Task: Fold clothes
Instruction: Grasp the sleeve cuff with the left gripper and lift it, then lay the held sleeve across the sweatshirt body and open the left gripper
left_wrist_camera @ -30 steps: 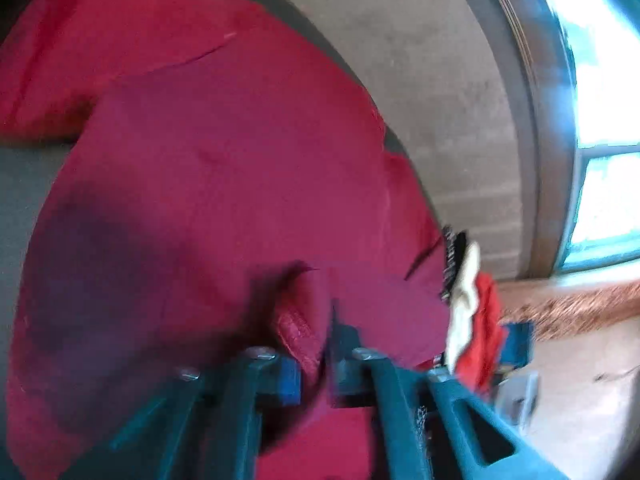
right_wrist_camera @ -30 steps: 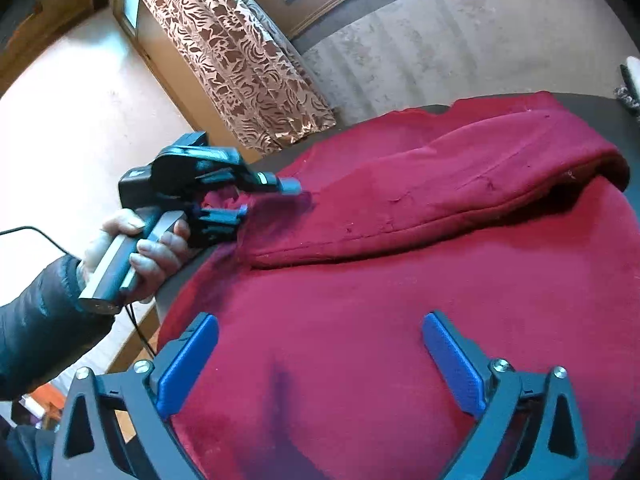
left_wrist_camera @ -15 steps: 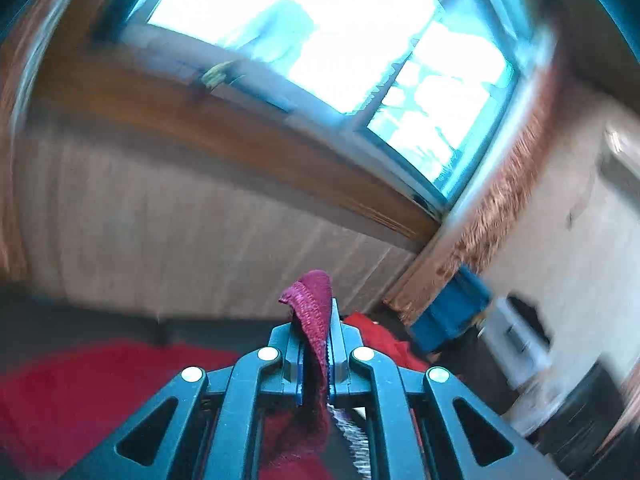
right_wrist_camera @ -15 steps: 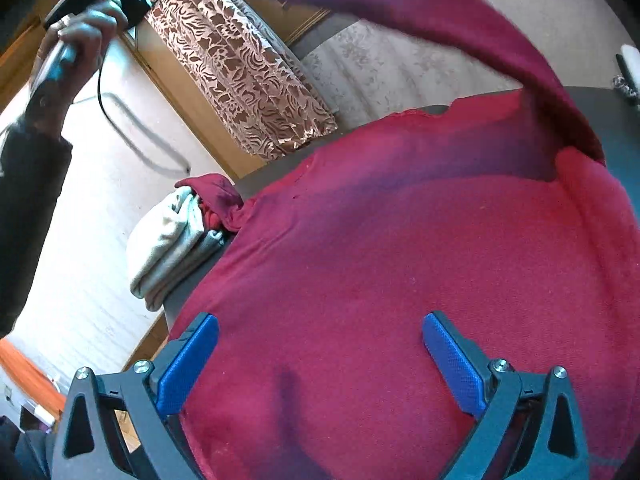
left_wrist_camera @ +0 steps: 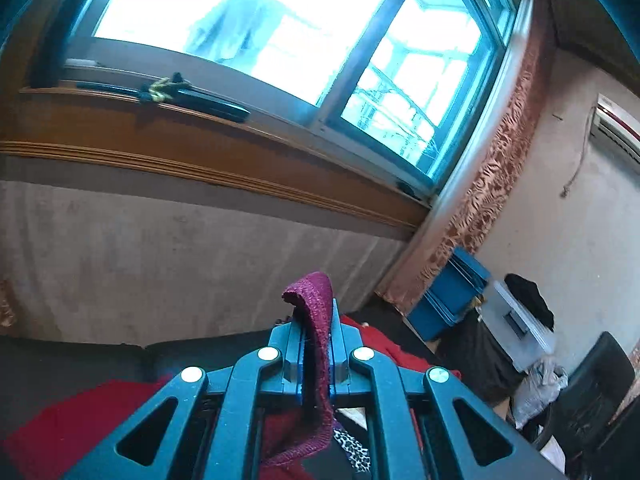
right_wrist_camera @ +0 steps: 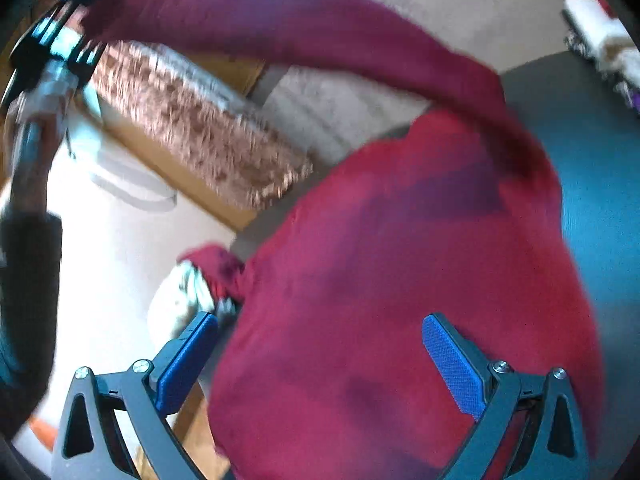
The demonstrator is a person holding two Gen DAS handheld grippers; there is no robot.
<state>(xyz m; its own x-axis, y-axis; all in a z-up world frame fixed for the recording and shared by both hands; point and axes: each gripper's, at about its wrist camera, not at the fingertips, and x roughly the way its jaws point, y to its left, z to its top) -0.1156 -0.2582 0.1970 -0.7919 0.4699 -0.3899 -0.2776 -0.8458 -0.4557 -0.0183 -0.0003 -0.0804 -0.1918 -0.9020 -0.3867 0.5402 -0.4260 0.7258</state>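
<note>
On my far left, my left gripper (left_wrist_camera: 316, 344) is pressed together and pinches the cuff of the red sweater's sleeve (left_wrist_camera: 314, 312), which pokes up between its two blue pads like a little soft tongue. The cuff looks knitted and ribbed, and the rest of it hangs down behind the fingers. This gripper points up at a big bright window (left_wrist_camera: 280, 28) with a brown wooden sill and a patterned curtain (left_wrist_camera: 492, 184) beside it. In my right view, the same left gripper (right_wrist_camera: 60, 40) sits high in the top left corner, blurry, with the long sleeve stretching from it in an arch down to the sweater's shoulder. The red sweater (right_wrist_camera: 400, 280) lies flat and fuzzy on the dark grey table (right_wrist_camera: 592, 140), right in front of my right gripper (right_wrist_camera: 320, 360). That gripper is spread wide and holds nothing; its bumpy blue pads (right_wrist_camera: 450, 356) hang just above the cloth. A pale folded pile (right_wrist_camera: 180, 300) sits past the sweater's left edge.
</note>
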